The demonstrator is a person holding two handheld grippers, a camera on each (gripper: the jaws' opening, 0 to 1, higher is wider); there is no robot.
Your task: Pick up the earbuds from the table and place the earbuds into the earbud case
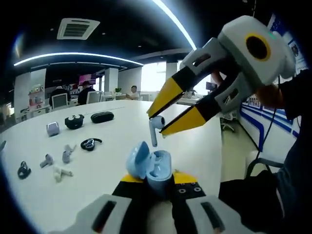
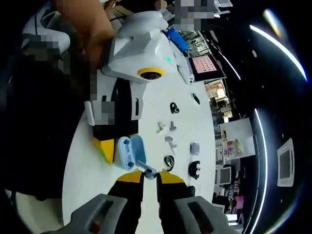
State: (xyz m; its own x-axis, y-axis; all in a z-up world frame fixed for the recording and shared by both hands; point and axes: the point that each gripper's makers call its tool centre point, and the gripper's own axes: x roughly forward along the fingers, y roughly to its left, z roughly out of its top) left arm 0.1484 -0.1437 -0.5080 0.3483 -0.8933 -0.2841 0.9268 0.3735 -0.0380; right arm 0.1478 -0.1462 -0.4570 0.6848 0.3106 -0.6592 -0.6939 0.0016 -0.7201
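An open light blue earbud case (image 1: 150, 168) sits between the yellow-tipped jaws of my left gripper (image 1: 155, 179), which is shut on it. Just above the case hangs a light blue earbud (image 1: 155, 128), stem pointing down, pinched by my right gripper (image 1: 159, 124) coming in from the upper right. In the right gripper view the same earbud (image 2: 146, 169) is held by my right gripper (image 2: 149, 176), close beside the open case (image 2: 129, 151), and the left gripper (image 2: 122, 119) holds that case from the far side. Loose earbuds (image 1: 62, 163) lie on the white table (image 1: 112, 131).
On the table's left side lie a grey earbud case (image 1: 52, 128), a black case (image 1: 74, 122), a long black case (image 1: 102, 116) and black ear-hook buds (image 1: 89, 144). People sit at desks behind. The person's dark sleeve (image 1: 273, 195) is at right.
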